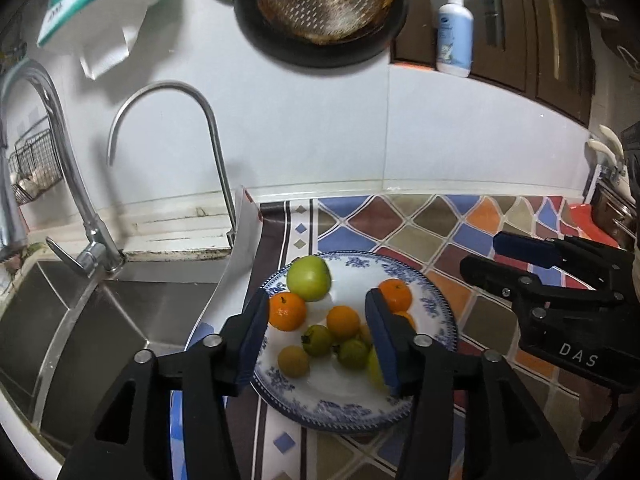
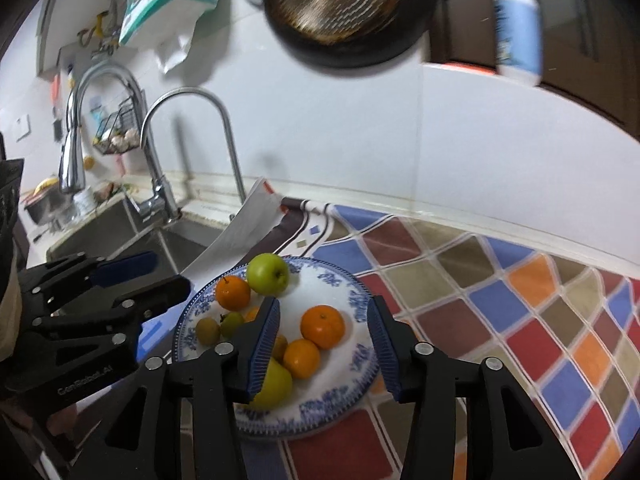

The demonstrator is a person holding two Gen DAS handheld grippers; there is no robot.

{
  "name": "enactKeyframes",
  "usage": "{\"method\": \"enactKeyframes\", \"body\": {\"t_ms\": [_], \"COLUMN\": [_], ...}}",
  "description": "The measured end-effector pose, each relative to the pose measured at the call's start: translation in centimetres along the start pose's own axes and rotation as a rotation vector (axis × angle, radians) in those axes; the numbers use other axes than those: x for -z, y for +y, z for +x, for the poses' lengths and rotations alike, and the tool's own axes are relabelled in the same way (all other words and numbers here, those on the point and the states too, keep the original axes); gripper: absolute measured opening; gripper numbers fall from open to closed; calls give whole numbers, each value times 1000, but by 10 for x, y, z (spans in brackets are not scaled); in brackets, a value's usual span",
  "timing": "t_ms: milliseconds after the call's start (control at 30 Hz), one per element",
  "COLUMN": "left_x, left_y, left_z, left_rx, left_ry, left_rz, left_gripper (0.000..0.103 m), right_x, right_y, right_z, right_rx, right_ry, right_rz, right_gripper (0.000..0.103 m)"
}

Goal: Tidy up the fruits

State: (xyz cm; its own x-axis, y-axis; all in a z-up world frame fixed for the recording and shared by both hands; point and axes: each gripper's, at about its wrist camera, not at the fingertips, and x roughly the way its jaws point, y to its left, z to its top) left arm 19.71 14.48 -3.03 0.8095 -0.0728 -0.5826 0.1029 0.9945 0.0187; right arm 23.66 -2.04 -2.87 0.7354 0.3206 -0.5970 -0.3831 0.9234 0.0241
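Left gripper (image 1: 318, 334) released, jaws apart above plate (image 1: 436, 300), nothing between pads. Right gripper (image 2: 324, 344) likewise released, empty. Fruits on blue-patterned plate: green apple (image 1: 309, 278) at far rim, oranges (image 1: 286, 311), small greenish fruits (image 1: 317, 340). Plate on tiled surface (image 1: 460, 236) beside sink (image 1: 120, 312).

Bare patterned cloth (image 2: 520, 300) right of the plate (image 2: 340, 396) gives passage; the faucet (image 1: 212, 140) and sink (image 1: 100, 320) crowd its left.
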Motion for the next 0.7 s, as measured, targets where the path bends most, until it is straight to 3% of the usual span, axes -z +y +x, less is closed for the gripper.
{"method": "enactKeyframes", "body": {"t_ms": [400,700], "left_x": [14,27], "left_y": [-29,-48], "left_z": [-62,-98], "left_rx": [-25,-40], "left_ry": [-71,-99], "left_rz": [20,25], "left_gripper": [78,87], "right_x": [22,47], "right_y": [-3,-8], "right_z": [-82,-132], "right_rx": [113,182], "right_ry": [-70,-86], "right_rz": [55,90], "right_gripper": [68,79]}}
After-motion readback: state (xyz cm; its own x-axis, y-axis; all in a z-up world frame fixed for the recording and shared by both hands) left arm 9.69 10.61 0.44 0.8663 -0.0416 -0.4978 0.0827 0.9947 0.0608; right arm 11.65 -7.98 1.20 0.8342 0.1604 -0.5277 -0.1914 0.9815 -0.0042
